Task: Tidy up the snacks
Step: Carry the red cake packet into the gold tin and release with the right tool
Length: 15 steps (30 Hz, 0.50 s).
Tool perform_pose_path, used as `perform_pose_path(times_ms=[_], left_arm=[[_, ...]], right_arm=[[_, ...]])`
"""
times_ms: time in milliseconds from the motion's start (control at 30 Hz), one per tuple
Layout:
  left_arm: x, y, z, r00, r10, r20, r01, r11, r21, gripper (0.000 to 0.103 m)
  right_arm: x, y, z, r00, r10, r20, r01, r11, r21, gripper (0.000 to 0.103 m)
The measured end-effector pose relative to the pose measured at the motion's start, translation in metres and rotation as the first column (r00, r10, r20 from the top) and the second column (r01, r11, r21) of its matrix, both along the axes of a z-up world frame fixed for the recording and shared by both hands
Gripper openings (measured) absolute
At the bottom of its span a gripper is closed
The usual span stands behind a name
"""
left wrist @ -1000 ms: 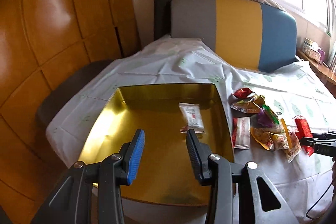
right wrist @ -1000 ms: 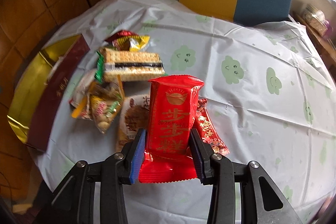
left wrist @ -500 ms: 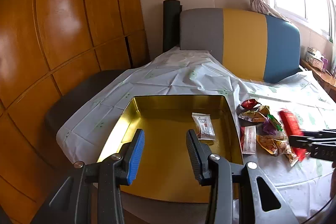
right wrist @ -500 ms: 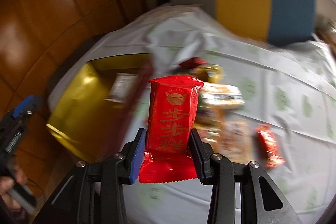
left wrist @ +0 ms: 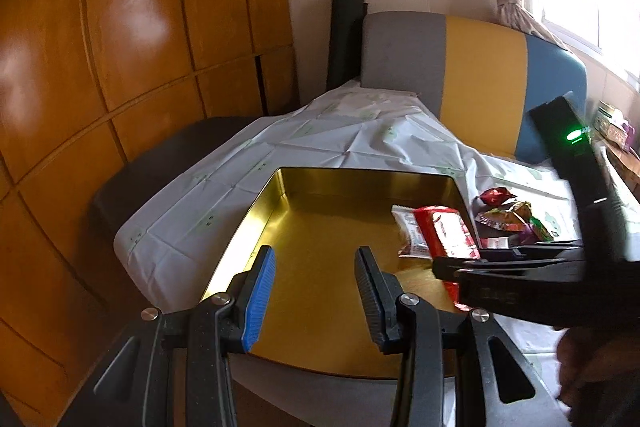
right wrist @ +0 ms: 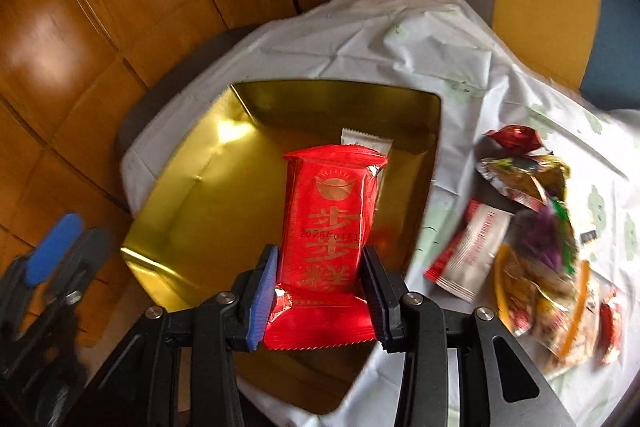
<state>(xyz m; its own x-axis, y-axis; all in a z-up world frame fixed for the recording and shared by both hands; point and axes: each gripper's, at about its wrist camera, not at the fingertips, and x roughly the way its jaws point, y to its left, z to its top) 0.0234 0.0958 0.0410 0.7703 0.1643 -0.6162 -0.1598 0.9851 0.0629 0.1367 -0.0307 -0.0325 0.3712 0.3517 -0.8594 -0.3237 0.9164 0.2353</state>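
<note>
My right gripper [right wrist: 318,273] is shut on a red snack packet [right wrist: 330,223] with gold characters, held upright above the gold tin tray [right wrist: 208,195]. From the left wrist view, the same red snack packet [left wrist: 446,233] hangs over the tray's right side in the right gripper [left wrist: 472,259]. A white snack packet [left wrist: 408,231] lies inside the gold tin tray [left wrist: 320,227], partly hidden behind the red one. My left gripper [left wrist: 314,273] stands open over the tray's near edge, nothing between its fingers. It shows blurred at the left of the right wrist view as left gripper [right wrist: 52,247].
A heap of loose snacks [right wrist: 536,227] lies on the white tablecloth [right wrist: 360,39] right of the tray, including a red-and-white packet [right wrist: 468,255]. A grey, yellow and blue chair back [left wrist: 472,75] stands behind the table. Wooden panelling [left wrist: 120,47] fills the left.
My right gripper has carried the red packet left, from above the snack heap to above the tray. The left gripper drew back slightly, staying open.
</note>
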Motion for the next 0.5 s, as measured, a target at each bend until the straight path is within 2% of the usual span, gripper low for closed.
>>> perform_pose_path(times_ms=[133, 233, 367, 500], left_arm=[[0.000, 0.016, -0.008, 0.999, 0.038, -0.016, -0.039, 0.999, -0.019, 0.042], [0.001, 0.028, -0.016, 0.997, 0.068, -0.043, -0.069, 0.997, -0.031, 0.042], [-0.001, 0.039, -0.023, 0.993, 0.098, -0.062, -0.100, 0.994, -0.038, 0.042], [0.000, 0.044, -0.027, 0.990, 0.120, -0.076, -0.123, 0.992, -0.039, 0.042]], right_arm=[[0.009, 0.016, -0.019, 1.000, 0.006, -0.012, -0.007, 0.998, -0.066, 0.045], [0.007, 0.021, -0.016, 1.000, 0.013, 0.005, -0.013, 0.998, -0.065, 0.047], [-0.015, 0.023, -0.001, 0.995, 0.016, 0.098, -0.005, 0.994, -0.106, 0.053], [-0.037, 0.021, 0.022, 0.977, -0.014, 0.212, 0.044, 0.989, -0.138, 0.061]])
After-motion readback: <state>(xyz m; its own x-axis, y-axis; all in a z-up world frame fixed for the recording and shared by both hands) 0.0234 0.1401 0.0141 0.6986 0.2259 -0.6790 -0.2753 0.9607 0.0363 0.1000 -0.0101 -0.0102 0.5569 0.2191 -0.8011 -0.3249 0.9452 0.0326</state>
